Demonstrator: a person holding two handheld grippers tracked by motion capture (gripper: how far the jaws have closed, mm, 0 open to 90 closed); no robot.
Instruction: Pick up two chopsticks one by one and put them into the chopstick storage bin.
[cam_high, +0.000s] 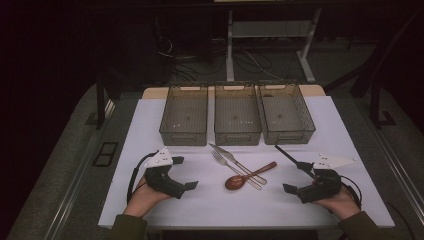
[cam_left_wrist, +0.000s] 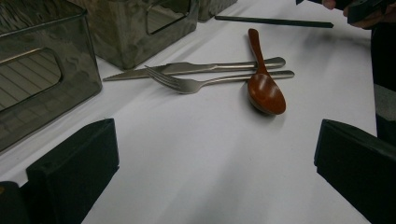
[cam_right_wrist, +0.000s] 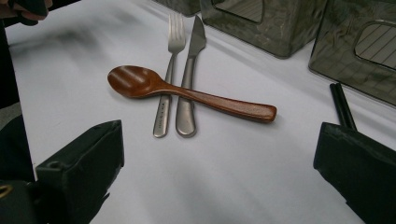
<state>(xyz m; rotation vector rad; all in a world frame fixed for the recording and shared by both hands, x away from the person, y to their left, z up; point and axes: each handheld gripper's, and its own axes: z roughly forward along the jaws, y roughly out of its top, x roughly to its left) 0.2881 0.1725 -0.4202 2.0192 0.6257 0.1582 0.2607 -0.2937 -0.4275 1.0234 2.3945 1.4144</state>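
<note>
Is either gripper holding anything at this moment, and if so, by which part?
Nothing is held. The left gripper and right gripper both rest open on the table, apart from the spoon, fork and knife.

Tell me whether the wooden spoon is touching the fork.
Touching. In the right gripper view the wooden spoon lies with its handle straight across the fork handle and rests on it, with no gap between them.
</note>
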